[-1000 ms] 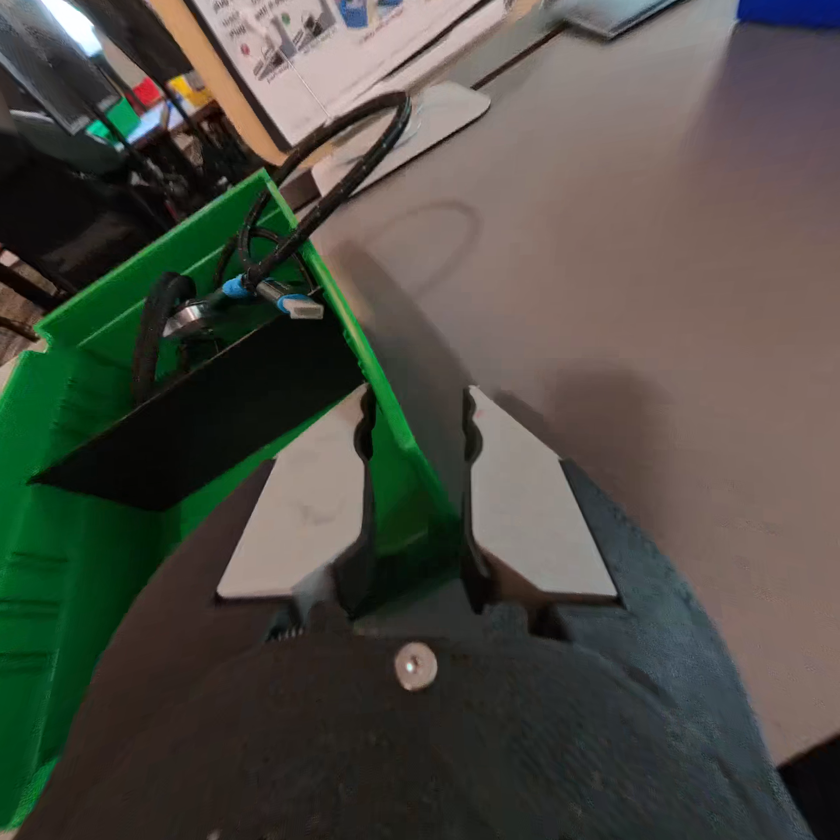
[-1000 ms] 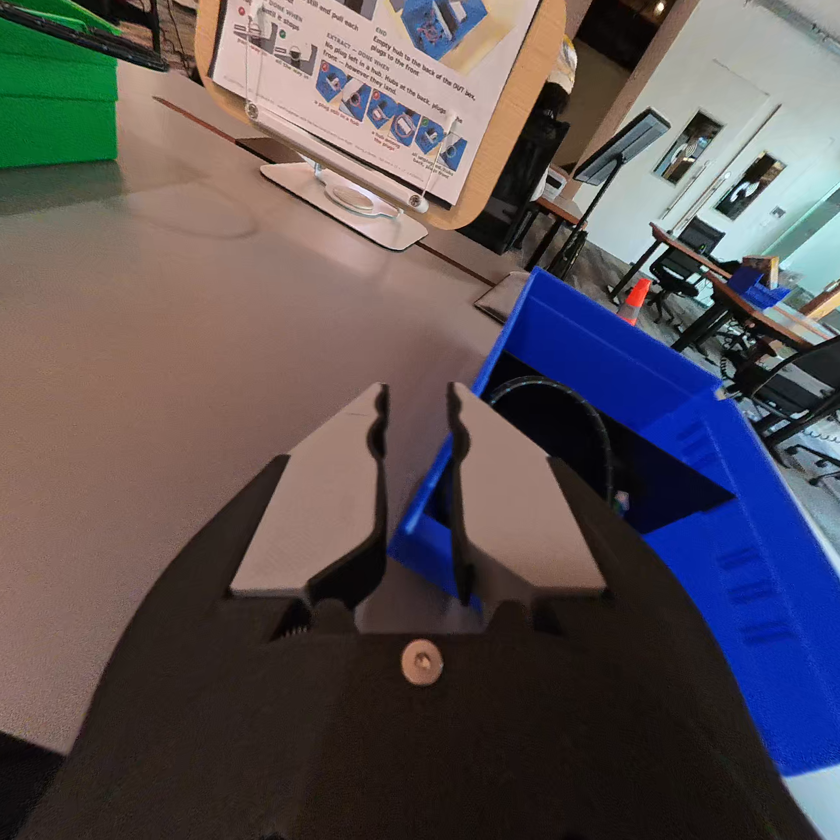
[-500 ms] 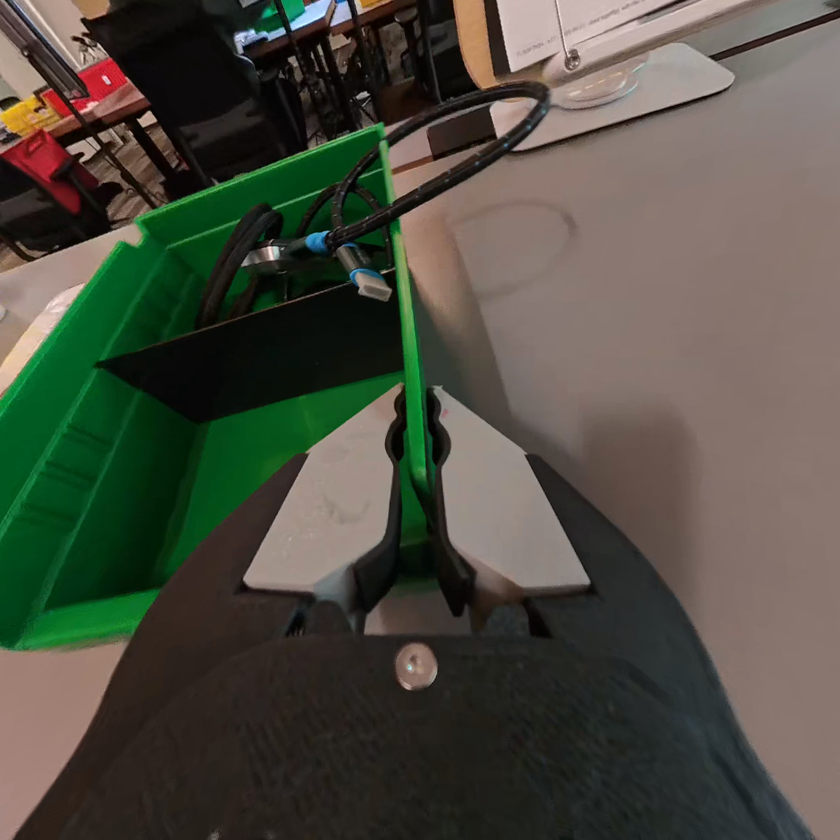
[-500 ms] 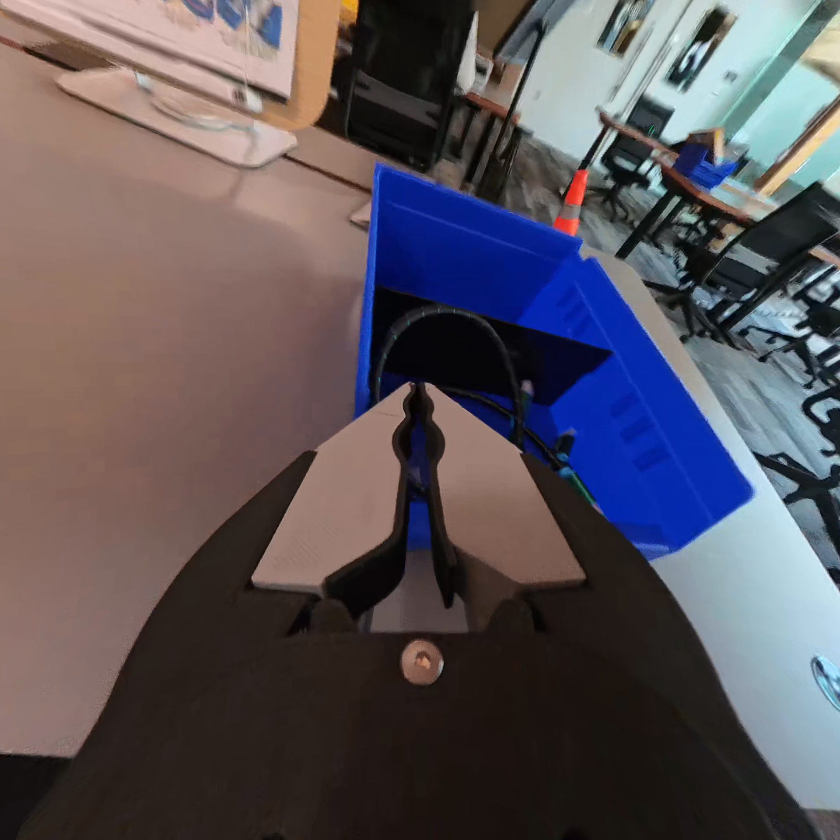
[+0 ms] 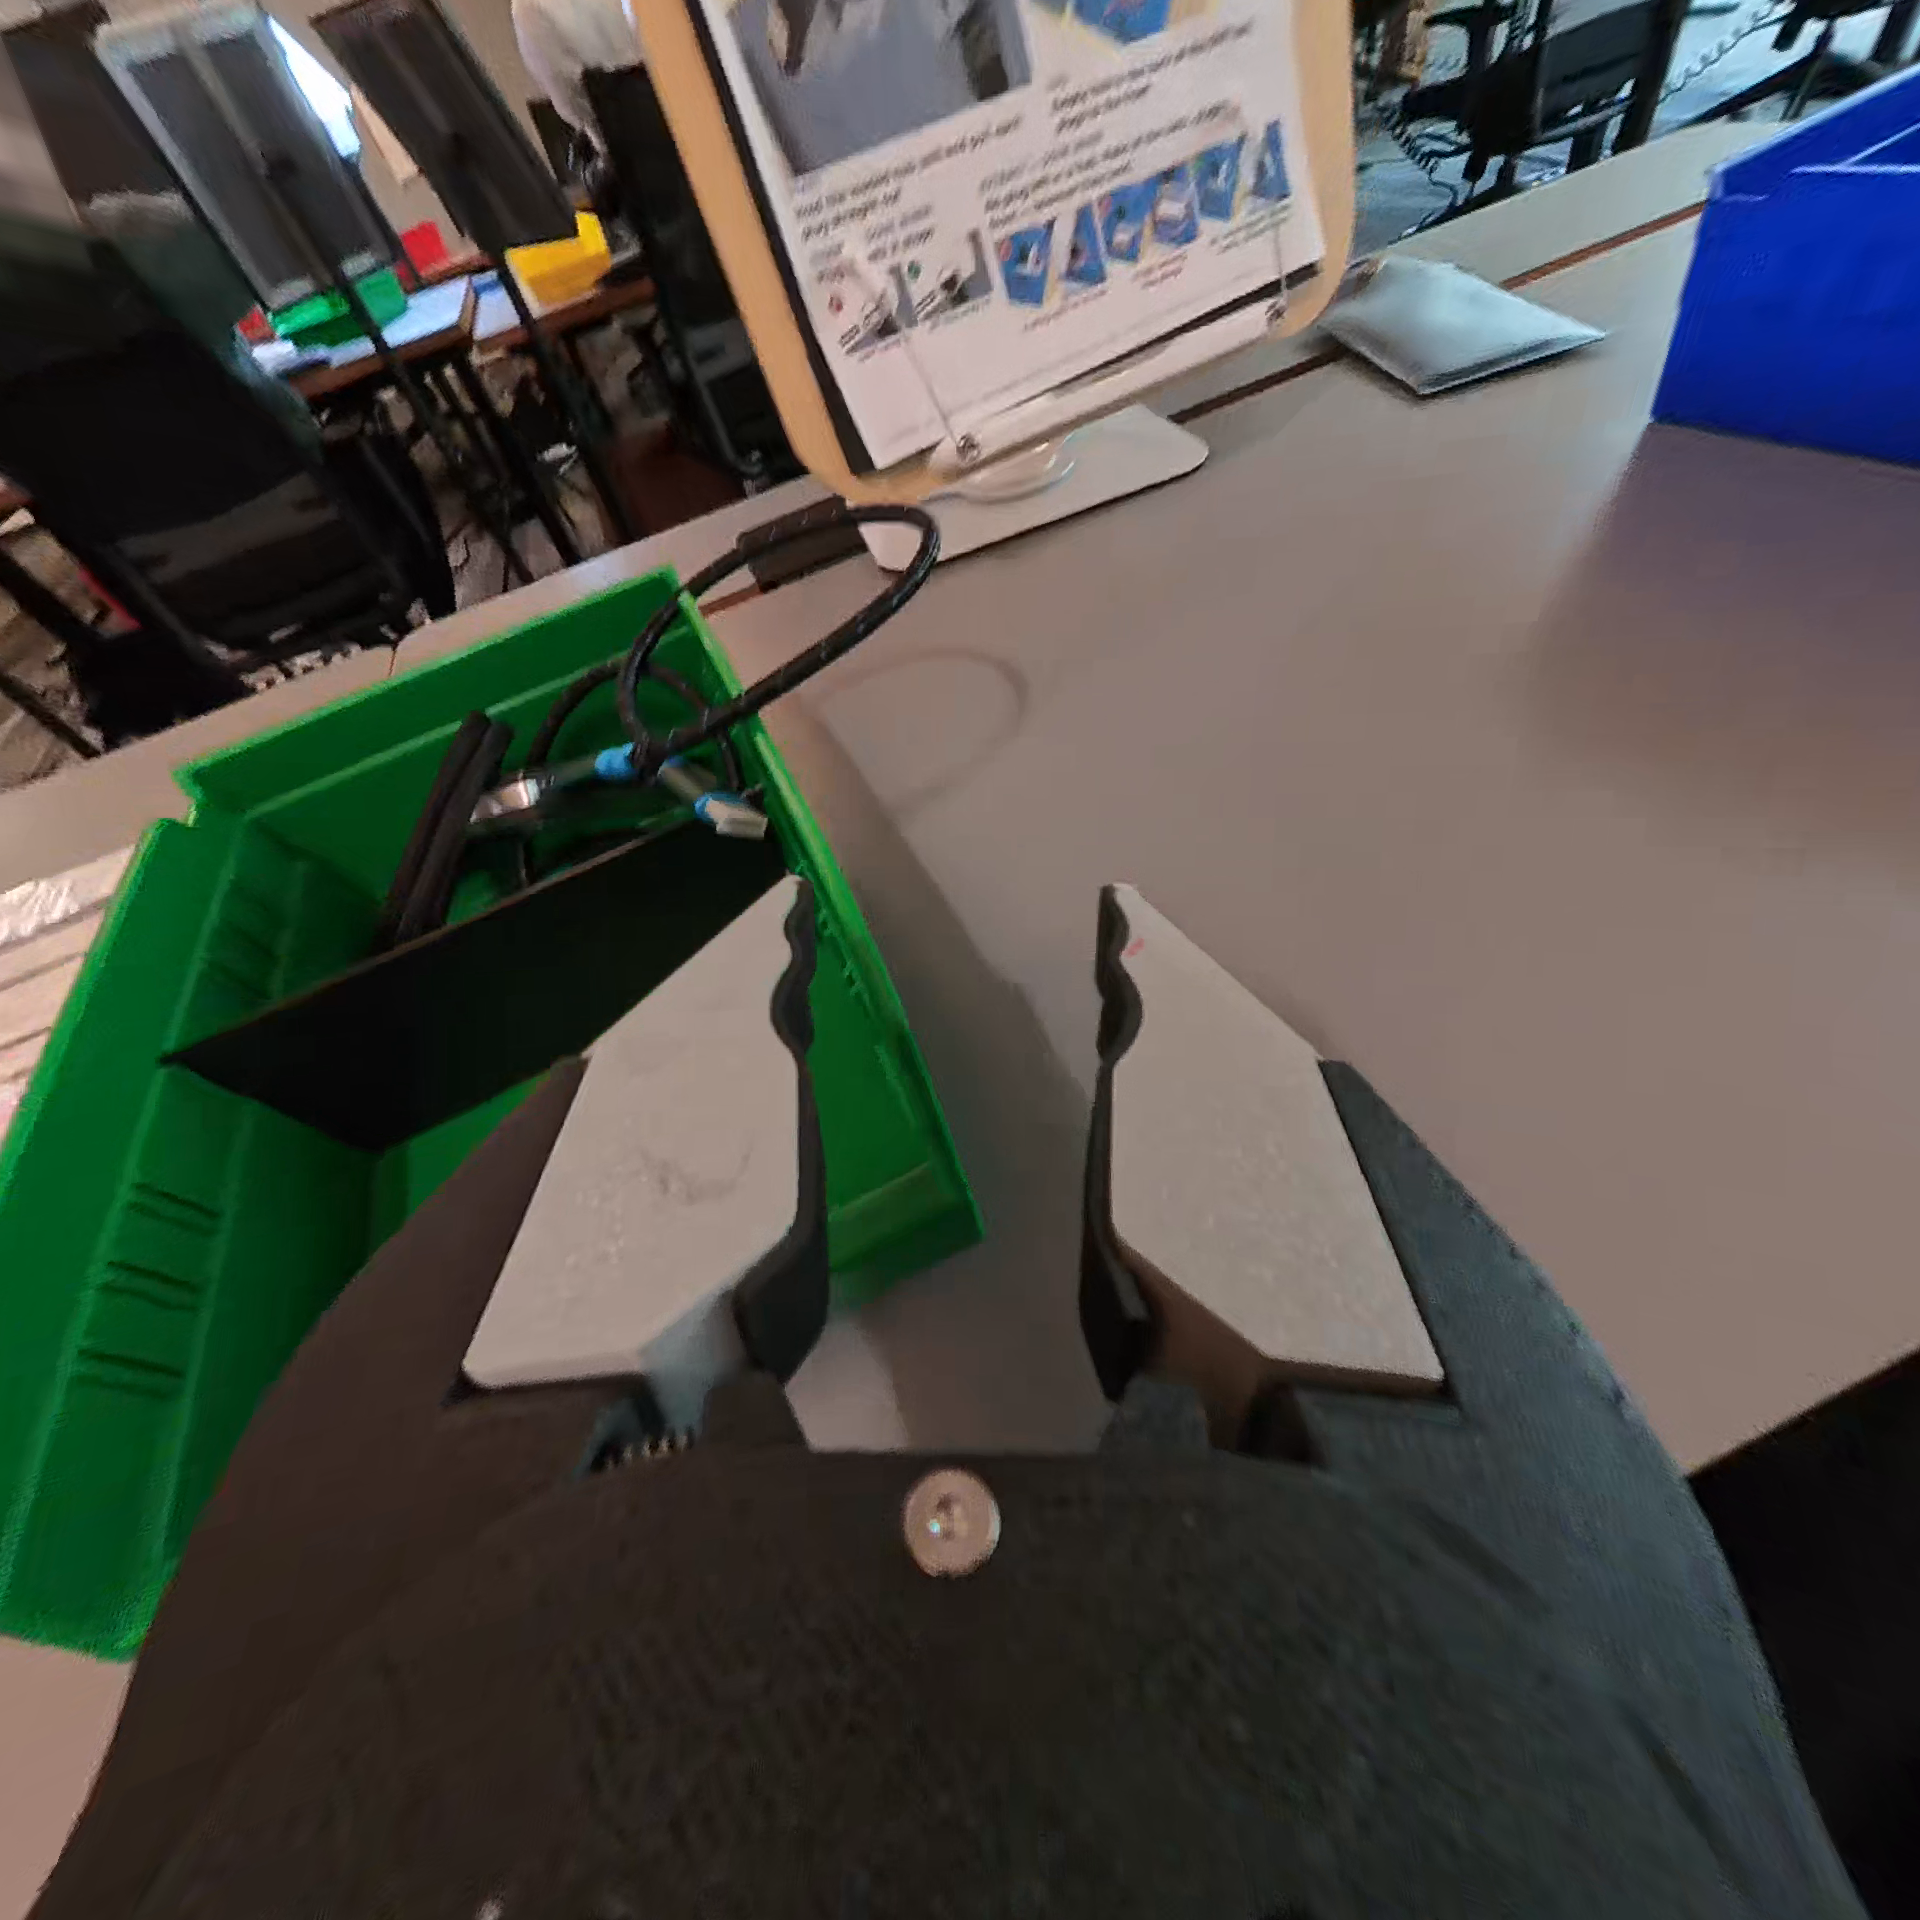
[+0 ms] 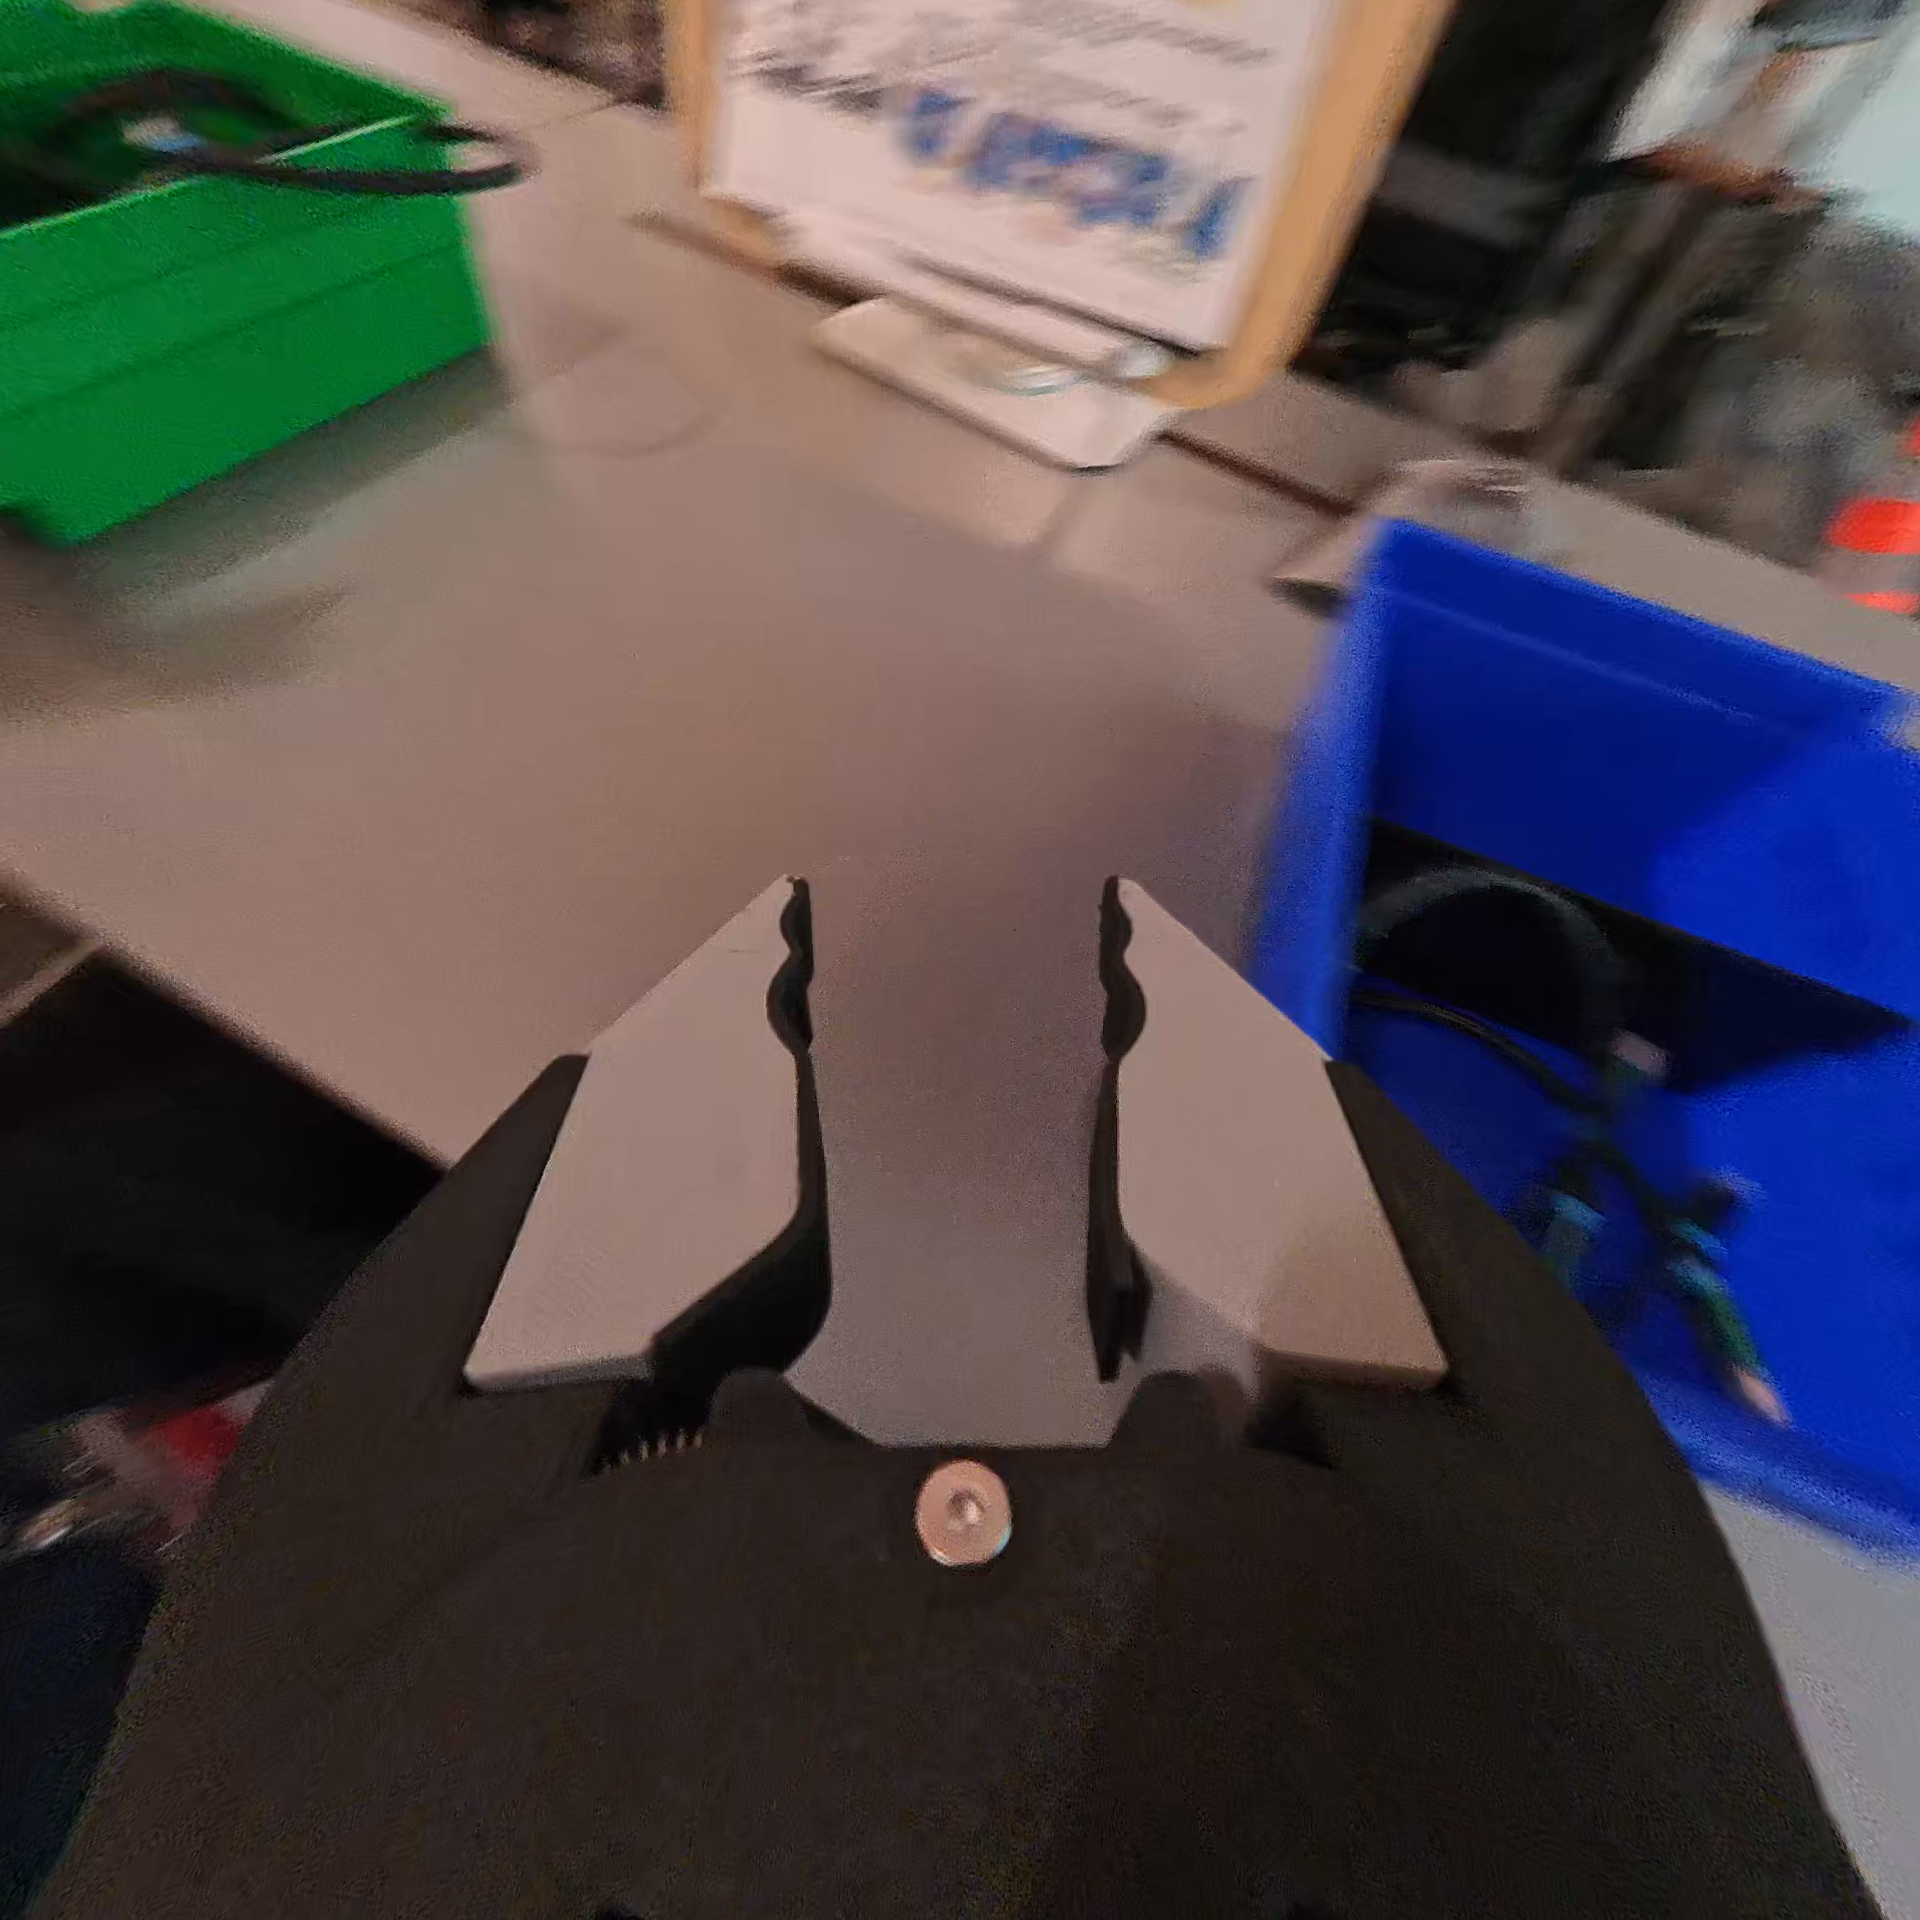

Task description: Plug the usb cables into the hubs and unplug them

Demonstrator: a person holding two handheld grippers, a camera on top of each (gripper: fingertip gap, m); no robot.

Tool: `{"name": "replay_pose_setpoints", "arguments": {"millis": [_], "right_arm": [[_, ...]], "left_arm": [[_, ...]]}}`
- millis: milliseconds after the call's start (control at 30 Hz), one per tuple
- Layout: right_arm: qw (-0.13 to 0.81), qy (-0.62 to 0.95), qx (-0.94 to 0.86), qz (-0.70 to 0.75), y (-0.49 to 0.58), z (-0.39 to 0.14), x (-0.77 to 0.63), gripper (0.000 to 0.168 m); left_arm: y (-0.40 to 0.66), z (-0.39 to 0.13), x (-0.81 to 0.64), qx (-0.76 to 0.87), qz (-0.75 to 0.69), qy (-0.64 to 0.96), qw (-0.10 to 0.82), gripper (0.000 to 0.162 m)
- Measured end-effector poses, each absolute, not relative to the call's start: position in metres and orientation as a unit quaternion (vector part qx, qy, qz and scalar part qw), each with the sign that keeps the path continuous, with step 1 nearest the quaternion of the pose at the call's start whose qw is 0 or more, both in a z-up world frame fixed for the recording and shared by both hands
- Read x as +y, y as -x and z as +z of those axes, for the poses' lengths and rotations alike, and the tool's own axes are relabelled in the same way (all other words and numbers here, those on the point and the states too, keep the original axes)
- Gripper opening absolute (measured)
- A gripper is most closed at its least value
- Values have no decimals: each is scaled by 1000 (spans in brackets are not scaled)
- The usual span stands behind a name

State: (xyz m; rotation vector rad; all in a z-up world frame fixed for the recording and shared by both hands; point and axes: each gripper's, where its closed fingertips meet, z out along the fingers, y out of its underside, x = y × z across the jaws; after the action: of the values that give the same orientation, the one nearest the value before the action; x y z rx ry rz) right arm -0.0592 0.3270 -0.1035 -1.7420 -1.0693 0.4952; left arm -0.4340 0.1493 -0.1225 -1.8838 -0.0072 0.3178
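My left gripper [image 5: 951, 899] is open and empty, above the grey table just right of a green bin [image 5: 187, 1195]. The bin has a black divider [image 5: 457, 997] and holds black cables with blue-collared silver plugs [image 5: 727, 816]; one cable loop [image 5: 883, 603] hangs over its right wall. My right gripper [image 6: 954, 894] is open and empty over the bare table, left of a blue bin [image 6: 1621, 727] that holds a black cable [image 6: 1496, 904] and plugs. The right wrist view is blurred.
A printed instruction sheet on a wood-edged stand [image 5: 1039, 208] with a white base [image 5: 1081, 468] stands at the table's back; it also shows in the right wrist view [image 6: 997, 135]. The green bin [image 6: 208, 301] and blue bin [image 5: 1808, 291] flank the grey table [image 5: 1403, 748]. Chairs and desks lie beyond. The gap from one gripper's tips to the other's is roughly 40 centimetres.
Both grippers were shut on the bin walls half a second ago, left on the green, right on the blue. Both have let go, opened and drawn back from the bins.
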Motion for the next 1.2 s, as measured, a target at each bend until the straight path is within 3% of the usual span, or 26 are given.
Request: {"name": "replay_pose_setpoints", "arguments": {"millis": [133, 267, 333, 433, 533, 667, 833, 1033, 1200], "right_arm": [[414, 680, -540, 272, 145, -129, 287, 47], [400, 670, -540, 315, 214, -150, 301, 60], [416, 659, -536, 326, 242, -155, 313, 46], [425, 644, -540, 335, 277, -160, 331, 44], [460, 633, -548, 295, 302, -164, 363, 59], [457, 632, -557, 286, 322, -182, 384, 62], [472, 614, -566, 283, 327, -184, 390, 54], [466, 622, -558, 291, 324, -184, 389, 63], [465, 643, -542, 278, 316, -191, 406, 63]], "left_arm": [[419, -117, 163, 15, 105, 802, 589, 52], [408, -102, 168, 25, 90, 774, 626, 34], [405, -100, 170, 28, 92, 766, 635, 33], [402, -109, 177, 28, 88, 771, 630, 34], [400, -124, 183, 27, 75, 786, 613, 40], [394, -131, 190, 29, 44, 796, 602, 45], [389, -118, 196, 45, 70, 777, 624, 41], [371, -101, 217, 56, 25, 767, 639, 49], [364, -116, 235, 57, 4, 783, 619, 55]]}}
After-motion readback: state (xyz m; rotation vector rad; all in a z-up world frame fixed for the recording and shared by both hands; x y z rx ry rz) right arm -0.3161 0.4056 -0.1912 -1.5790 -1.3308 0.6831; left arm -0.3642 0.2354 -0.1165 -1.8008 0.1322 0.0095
